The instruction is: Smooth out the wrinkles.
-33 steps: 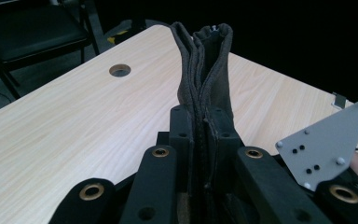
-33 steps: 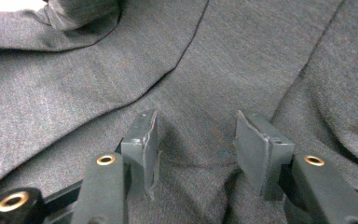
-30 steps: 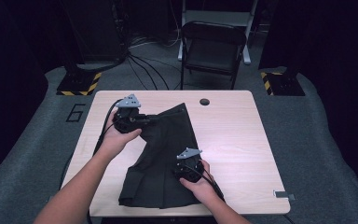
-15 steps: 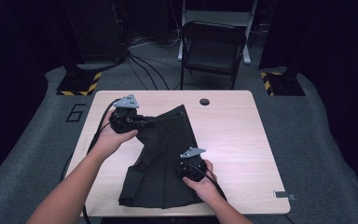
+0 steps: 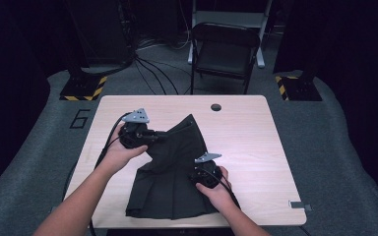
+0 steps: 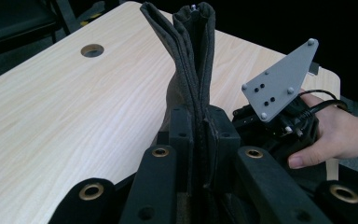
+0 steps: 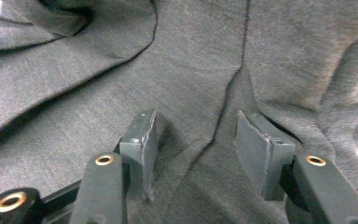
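Your left claw (image 6: 199,140) is clenched on a bunched edge of the dark grey fabric garment (image 5: 174,172) lying across the pale wooden worktop (image 5: 256,142); your right claw (image 7: 196,149) stands released, pads pressing into flat cloth. Close now and it may pinch several layers or slip, dragging the fold askew.

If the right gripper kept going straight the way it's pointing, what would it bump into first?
Most likely the dark grey garment. The right gripper points straight at the cloth with its jaws open, and fabric lies between and ahead of them. It looks very close, perhaps already touching, though depth is hard to judge. The wooden table lies underneath.
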Available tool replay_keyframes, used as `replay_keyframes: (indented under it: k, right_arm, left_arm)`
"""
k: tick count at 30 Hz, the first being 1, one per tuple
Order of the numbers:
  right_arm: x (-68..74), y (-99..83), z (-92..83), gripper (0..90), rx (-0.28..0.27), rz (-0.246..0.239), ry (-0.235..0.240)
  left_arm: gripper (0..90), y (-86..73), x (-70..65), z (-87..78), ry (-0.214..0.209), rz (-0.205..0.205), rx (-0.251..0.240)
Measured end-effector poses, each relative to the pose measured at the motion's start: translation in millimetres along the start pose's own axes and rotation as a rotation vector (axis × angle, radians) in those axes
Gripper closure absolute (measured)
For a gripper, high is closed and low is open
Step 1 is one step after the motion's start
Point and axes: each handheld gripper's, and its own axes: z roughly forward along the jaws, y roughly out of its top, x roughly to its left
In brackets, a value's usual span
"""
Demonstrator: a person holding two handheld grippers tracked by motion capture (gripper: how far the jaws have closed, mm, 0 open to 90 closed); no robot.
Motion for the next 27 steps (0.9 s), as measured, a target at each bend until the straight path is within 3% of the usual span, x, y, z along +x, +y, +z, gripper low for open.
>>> replay_keyframes:
  k: [10,20,25,26,27]
  right_arm:
    - [-12.4,0.9,-1.8,49.1,-0.006,0.032,-0.026]
    - [-11.7,0.9,-1.9,49.4,-0.009,0.02,-0.042]
    - [-15.3,0.2,-2.6,49.7,-0.006,0.019,-0.026]
    - [-14.7,0.2,-3.1,50.0,-0.003,0.041,-0.024]
    - [-17.0,0.2,-2.9,50.0,-0.007,0.026,-0.023]
  left_arm:
    - [82.3,1.9,4.2,-3.6,0.005,0.002,0.004]
    - [82.3,1.2,6.8,-3.4,0.006,-0.007,0.001]
    - [82.3,0.8,0.9,-2.8,-0.011,0.009,0.002]
    - [82.2,0.3,-1.0,-2.7,-0.017,0.009,0.001]
    - [82.2,-0.7,-2.7,-2.6,-0.021,0.01,-0.002]
